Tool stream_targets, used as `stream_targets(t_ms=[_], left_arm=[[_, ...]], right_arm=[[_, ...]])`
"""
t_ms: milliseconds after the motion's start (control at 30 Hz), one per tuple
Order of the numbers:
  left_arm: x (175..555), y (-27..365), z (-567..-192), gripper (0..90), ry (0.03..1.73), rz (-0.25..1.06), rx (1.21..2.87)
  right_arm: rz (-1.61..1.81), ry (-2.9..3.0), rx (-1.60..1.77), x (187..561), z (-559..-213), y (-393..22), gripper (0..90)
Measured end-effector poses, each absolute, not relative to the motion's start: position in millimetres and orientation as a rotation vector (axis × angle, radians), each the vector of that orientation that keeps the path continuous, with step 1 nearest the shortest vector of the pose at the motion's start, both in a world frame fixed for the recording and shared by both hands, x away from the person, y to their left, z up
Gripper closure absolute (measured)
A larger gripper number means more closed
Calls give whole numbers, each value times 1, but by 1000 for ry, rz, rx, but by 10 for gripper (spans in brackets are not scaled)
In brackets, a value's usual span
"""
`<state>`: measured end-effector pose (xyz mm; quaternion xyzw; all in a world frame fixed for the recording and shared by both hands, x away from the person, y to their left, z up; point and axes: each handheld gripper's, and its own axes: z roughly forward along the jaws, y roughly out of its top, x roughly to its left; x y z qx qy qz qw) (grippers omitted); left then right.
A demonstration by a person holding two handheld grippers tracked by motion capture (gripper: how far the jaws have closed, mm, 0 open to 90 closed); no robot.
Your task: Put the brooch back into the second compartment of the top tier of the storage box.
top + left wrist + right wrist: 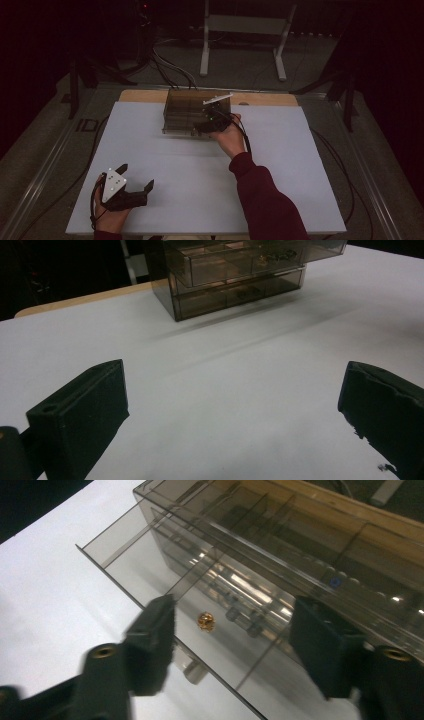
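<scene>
Dark floor and cables surround the white table [165, 165] in the high view; a smoky clear drawer cabinet [182, 112] stands at its far middle, the right gripper [206, 126] at its front, the left gripper [135, 180] resting near the table's front left corner. Left gripper view: jaws spread wide over bare table, cabinet [235, 275] well ahead. Right gripper view: jaws parted over an open drawer [165, 575], nothing pinched; a small gold bead [206, 621] lies inside between them.
</scene>
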<state>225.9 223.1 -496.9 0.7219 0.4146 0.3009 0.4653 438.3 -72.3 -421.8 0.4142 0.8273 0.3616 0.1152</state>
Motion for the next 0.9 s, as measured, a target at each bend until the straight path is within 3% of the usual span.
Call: stream_targets(t_ms=[33, 100, 267, 900], left_arm=[[226, 223, -497, 7, 1018, 739, 1773], [226, 223, -497, 6, 1018, 740, 1775], [226, 223, -497, 7, 1021, 739, 1772], [226, 223, -497, 6, 1027, 738, 1772]], right_arm=[[1060, 2424, 1214, 438, -422, -72, 307], [1028, 2408, 1211, 437, -419, -75, 177], [960, 2394, 1190, 433, -416, -82, 38], [1029, 2329, 1213, 403, -416, -138, 0]])
